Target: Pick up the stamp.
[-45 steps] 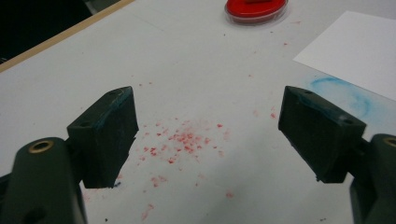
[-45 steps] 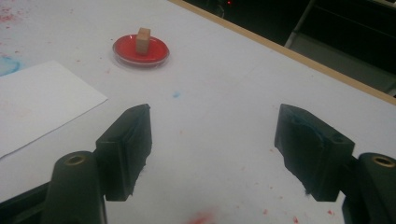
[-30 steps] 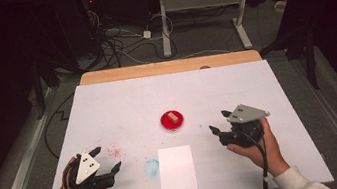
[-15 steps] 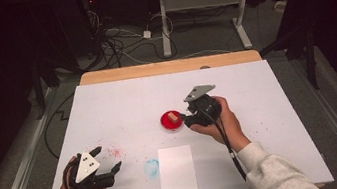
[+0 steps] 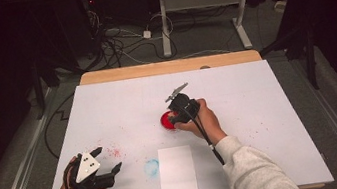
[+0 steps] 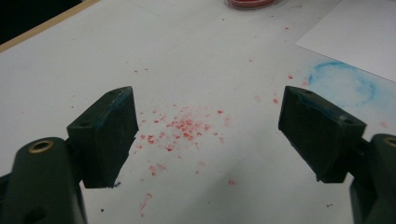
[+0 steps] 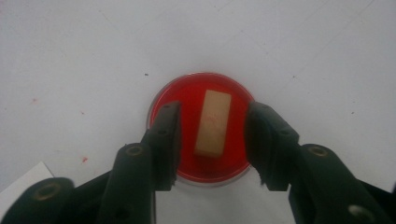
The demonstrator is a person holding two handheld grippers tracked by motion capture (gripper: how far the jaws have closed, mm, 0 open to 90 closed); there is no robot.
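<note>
We see a small tan block (image 7: 213, 122) lying in a round red dish (image 7: 187, 95) near the middle of the white table (image 5: 257, 91). In the right gripper view the block lies lengthwise between the two black jaws, with red dish showing on either side of it, so the jaws stand part-way apart and touch nothing we can make out. From above, the right gripper (image 5: 174, 119) sits right over the dish, held by the person's right hand (image 5: 206, 121), whose grey sleeve (image 5: 254, 172) comes in from the bottom edge.

Just toward the person from the dish lies a white sheet of paper (image 5: 177, 170), and beside its left edge we see a faint blue ring stain (image 5: 151, 167). Further left, red specks (image 6: 182, 128) are scattered on the table. The left gripper (image 5: 108, 160) hovers near the front left corner over those specks, its jaws spread wide and empty.
</note>
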